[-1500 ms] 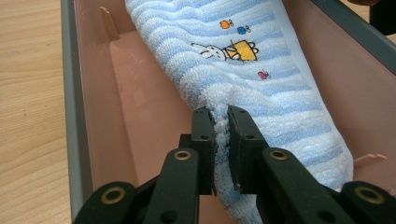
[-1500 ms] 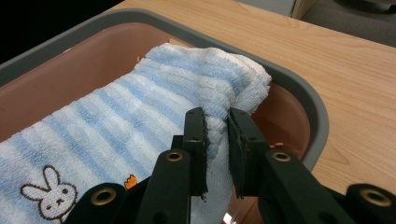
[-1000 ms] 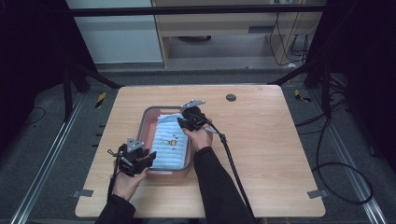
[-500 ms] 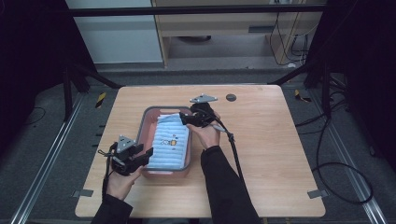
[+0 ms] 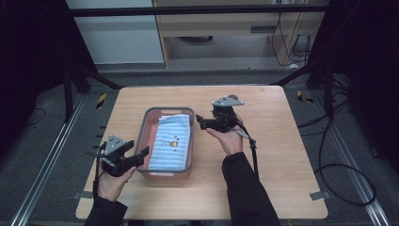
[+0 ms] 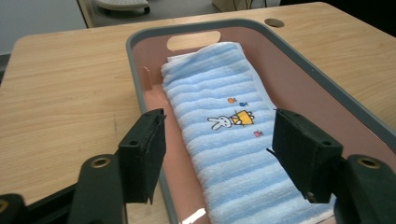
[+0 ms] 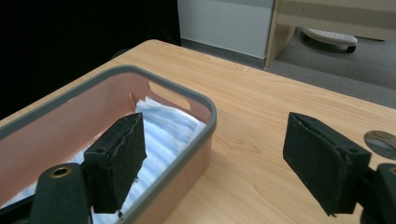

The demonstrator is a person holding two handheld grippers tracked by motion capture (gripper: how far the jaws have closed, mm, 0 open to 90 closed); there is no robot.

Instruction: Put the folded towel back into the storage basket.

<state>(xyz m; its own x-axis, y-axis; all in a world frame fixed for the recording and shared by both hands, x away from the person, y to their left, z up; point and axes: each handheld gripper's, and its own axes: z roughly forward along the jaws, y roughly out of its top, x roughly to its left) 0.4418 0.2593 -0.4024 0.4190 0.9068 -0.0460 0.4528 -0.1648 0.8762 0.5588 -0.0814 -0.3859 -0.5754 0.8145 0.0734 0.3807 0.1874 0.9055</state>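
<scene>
Holding both grippers clear, we see the folded blue striped towel (image 5: 171, 142) lying in the pink grey-rimmed plastic bin (image 5: 143, 136); left gripper (image 5: 142, 155) and right gripper (image 5: 199, 120) jaws just opened wide, empty

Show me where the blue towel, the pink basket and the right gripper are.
blue towel (image 6: 233, 140), left gripper view, on its striped top beside the rabbit picture.
pink basket (image 5: 141, 136), high view, on its grey left rim.
right gripper (image 5: 200, 121), high view, between its open fingertips.

The towel (image 5: 171, 143) lies in the basin (image 5: 141, 136) on the table (image 5: 282, 155), between both tools.
</scene>
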